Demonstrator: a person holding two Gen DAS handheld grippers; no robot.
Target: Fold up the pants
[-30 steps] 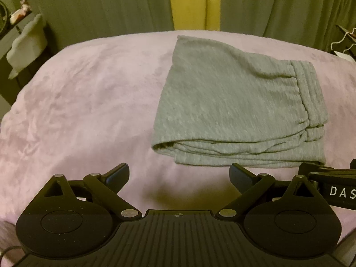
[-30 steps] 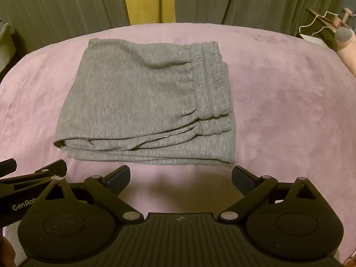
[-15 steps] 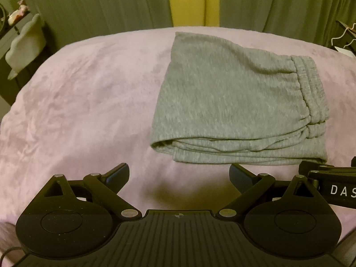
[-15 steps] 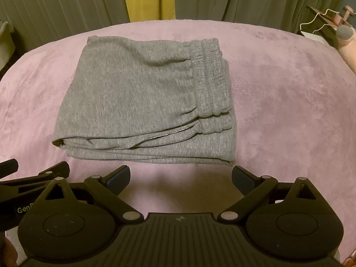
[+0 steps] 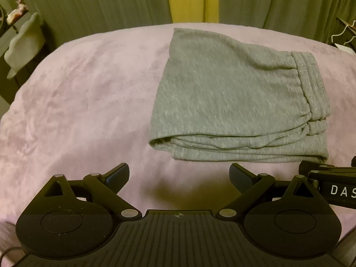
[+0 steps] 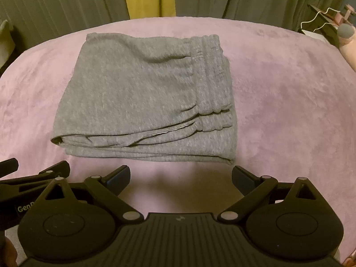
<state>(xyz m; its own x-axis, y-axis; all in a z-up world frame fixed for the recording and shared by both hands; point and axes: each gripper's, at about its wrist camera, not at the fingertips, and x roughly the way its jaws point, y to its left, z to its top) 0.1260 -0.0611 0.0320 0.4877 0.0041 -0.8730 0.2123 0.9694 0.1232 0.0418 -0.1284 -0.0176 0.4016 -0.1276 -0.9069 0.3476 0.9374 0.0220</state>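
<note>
Grey pants point(image 6: 142, 98) lie folded into a compact stack on the pink blanket point(image 6: 289, 93), waistband along the stack's right side, layered edges facing the grippers. Left gripper point(image 5: 179, 175) and right gripper point(image 6: 180, 176) both hover short of the near edge, jaws spread apart, holding nothing, touching no cloth. Judged: folding looks finished or nearly so, this being the release-and-check stage. If another fold is wanted, the next move calls for pinching all layers together at the near corners; otherwise, only tidying the uneven edges.
</note>
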